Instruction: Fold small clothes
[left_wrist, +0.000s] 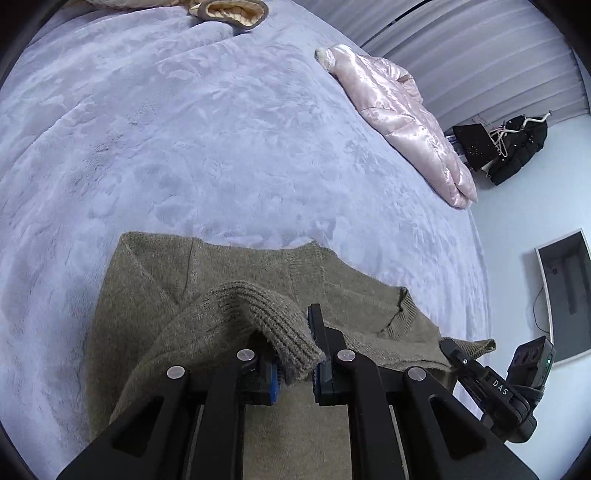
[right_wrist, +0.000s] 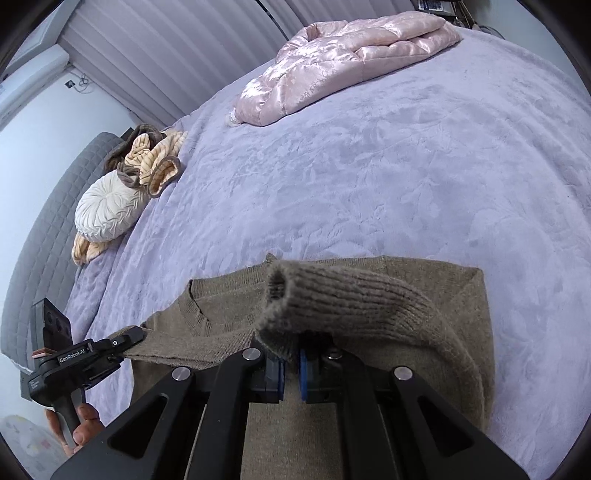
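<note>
An olive-brown knit sweater (left_wrist: 229, 280) lies flat on the lavender bed cover (left_wrist: 184, 129), neckline to the right in the left wrist view. My left gripper (left_wrist: 297, 363) is shut on the ribbed cuff of one sleeve (left_wrist: 266, 317), held over the sweater's body. In the right wrist view the sweater (right_wrist: 369, 424) lies below me and my right gripper (right_wrist: 291, 373) is shut on the other ribbed sleeve cuff (right_wrist: 332, 299), lifted above the body. Each gripper shows at the edge of the other's view: the right one (left_wrist: 491, 387) and the left one (right_wrist: 85, 362).
A pink quilted jacket (left_wrist: 402, 118) lies at the far edge of the bed; it also shows in the right wrist view (right_wrist: 343, 62). A round white cushion (right_wrist: 107, 206) and striped beige clothes (right_wrist: 155, 158) sit by the grey headboard (right_wrist: 40, 221). Dark bags (left_wrist: 513, 147) stand on the floor.
</note>
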